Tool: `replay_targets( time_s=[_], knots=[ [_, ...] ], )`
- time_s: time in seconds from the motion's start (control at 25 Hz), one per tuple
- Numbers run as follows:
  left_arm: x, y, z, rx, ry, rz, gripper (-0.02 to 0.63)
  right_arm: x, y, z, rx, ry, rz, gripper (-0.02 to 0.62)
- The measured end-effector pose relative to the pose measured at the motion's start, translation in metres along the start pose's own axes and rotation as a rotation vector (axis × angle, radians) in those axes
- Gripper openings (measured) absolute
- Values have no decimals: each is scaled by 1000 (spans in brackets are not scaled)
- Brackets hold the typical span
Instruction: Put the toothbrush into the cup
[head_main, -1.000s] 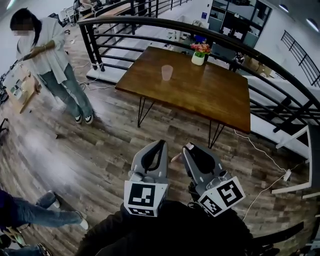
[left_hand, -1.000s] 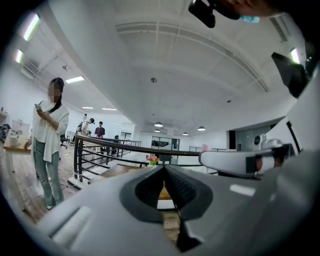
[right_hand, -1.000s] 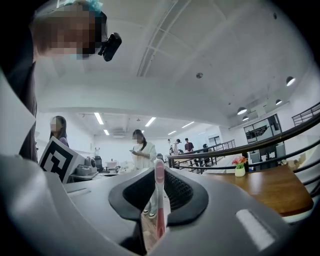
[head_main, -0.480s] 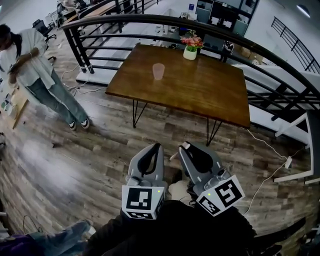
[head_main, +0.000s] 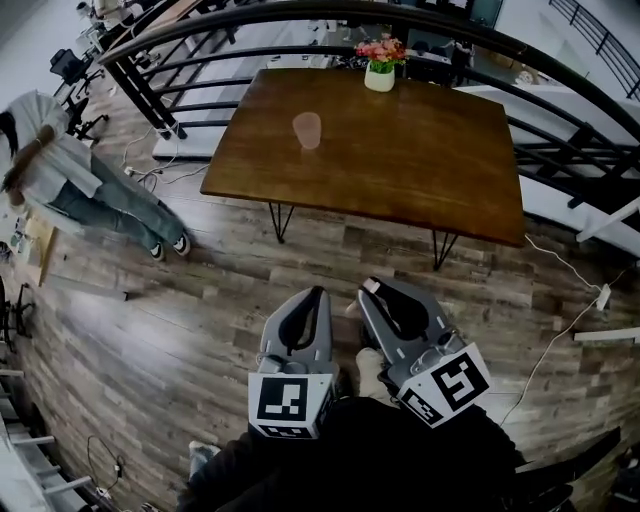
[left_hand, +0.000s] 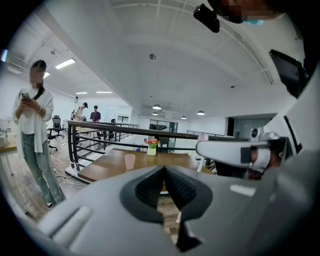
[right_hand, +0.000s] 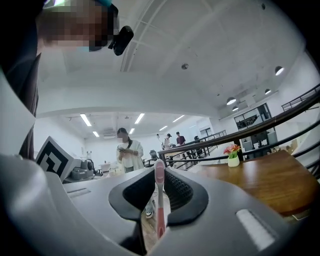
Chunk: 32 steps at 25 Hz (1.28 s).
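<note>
The translucent pink cup (head_main: 307, 130) stands upright on the brown wooden table (head_main: 420, 150), toward its left side; the left gripper view shows the cup (left_hand: 130, 161) far ahead. My right gripper (head_main: 370, 289) is shut on a pink toothbrush (right_hand: 159, 200), which stands upright between the jaws with its head above their tips. My left gripper (head_main: 318, 293) is beside it, jaws shut with nothing between them (left_hand: 164, 169). Both grippers hang over the wooden floor, well short of the table's near edge.
A white pot of flowers (head_main: 379, 75) sits at the table's far edge. A black railing (head_main: 150, 95) curves behind and around the table. A person (head_main: 70, 190) stands at the left on the floor. Cables (head_main: 560, 330) lie at the right.
Both grippers and the head view have come nearer to the table, which now sits larger and more central. The person at the left has slid toward the frame's edge. Jaws unchanged.
</note>
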<state>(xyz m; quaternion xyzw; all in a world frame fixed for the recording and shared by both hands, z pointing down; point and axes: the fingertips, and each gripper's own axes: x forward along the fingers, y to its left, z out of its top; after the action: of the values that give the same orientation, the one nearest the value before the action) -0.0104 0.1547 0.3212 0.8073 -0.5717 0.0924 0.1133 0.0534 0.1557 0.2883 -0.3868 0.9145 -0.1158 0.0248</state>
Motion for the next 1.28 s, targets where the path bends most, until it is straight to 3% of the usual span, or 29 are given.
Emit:
replay_targets(
  time_s=[0.24,0.52,0.8,1.04,1.28],
  knots=[
    [57,8,21,27,19,18,9,35,-50,13,33,-10,17,57],
    [97,13,63,59,-52,67,9,66,-83,50,-3,-63,88,57],
    [114,29,82,63,-94,132,9,93,-97,68,-31,-83,150,57],
    [130,68,85,31,-103,173,9,137,-98,67,-45,-63,181,57],
    [169,127,83,-4,-71,158,9,205,-106,53,-35,-14,161,57]
  ],
)
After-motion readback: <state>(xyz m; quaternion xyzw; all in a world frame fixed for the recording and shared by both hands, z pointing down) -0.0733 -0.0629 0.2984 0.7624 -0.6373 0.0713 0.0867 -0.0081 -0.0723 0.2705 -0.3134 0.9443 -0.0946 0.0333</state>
